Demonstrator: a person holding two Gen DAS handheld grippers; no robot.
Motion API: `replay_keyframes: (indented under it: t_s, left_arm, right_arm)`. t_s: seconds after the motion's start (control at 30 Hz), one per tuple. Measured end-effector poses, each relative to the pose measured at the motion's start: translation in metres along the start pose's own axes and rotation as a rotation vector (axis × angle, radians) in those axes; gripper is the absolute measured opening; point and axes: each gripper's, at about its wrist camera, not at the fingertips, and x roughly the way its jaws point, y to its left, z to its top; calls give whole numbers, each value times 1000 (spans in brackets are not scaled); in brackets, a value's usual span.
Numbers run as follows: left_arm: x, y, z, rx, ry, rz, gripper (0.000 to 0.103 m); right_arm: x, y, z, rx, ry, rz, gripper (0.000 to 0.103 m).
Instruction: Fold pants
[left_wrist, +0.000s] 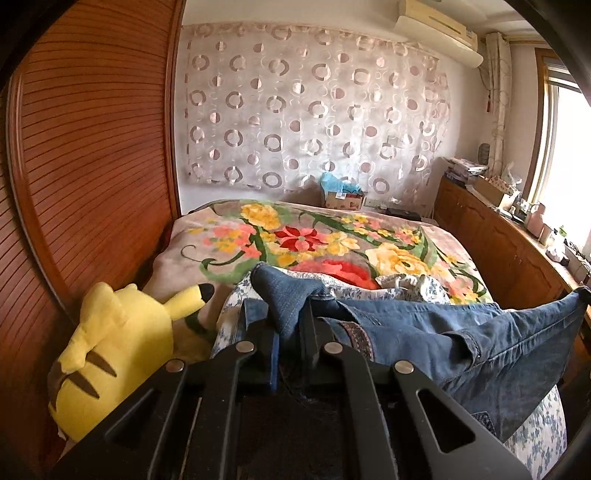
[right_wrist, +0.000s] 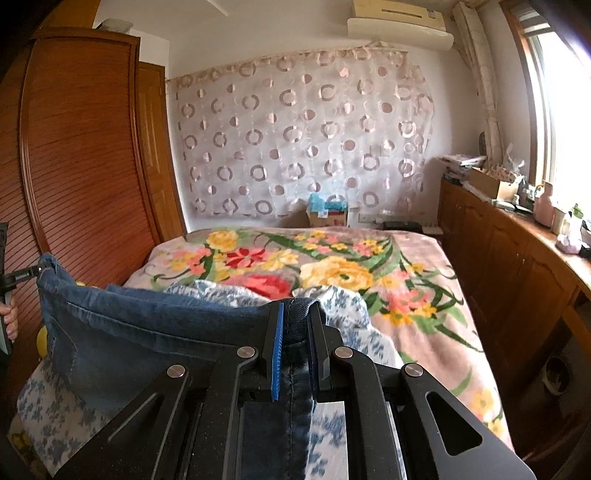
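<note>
A pair of blue jeans (left_wrist: 461, 332) hangs stretched between my two grippers above the near end of the bed. My left gripper (left_wrist: 290, 321) is shut on one corner of the jeans, and a peak of denim sticks up between its fingers. In the right wrist view my right gripper (right_wrist: 297, 332) is shut on the other corner, its blue pads (right_wrist: 279, 350) pressing the fold. The jeans (right_wrist: 147, 332) run from there leftward to the left gripper's tip (right_wrist: 37, 271) at the left edge, where part of a hand (right_wrist: 9, 321) shows.
A floral blanket (left_wrist: 314, 236) covers the bed, with blue-and-white flowered bedding (right_wrist: 351, 314) bunched under the jeans. A yellow plush toy (left_wrist: 118, 347) lies at the bed's left side by the wooden wardrobe (left_wrist: 92, 147). Low wooden cabinets (right_wrist: 517, 266) with clutter line the right wall under a window.
</note>
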Motion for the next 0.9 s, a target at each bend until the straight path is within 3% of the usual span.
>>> replay_keyframes:
  t_s: [0.43,0.9]
  left_arm:
    - [51,0,30,4,-4,31,8]
    - [101,-3,31,25,65,35,8]
  right_arm:
    - [36,10,6,-38,-26,-33,11]
    - [110,21,7,-55,111,-103,11]
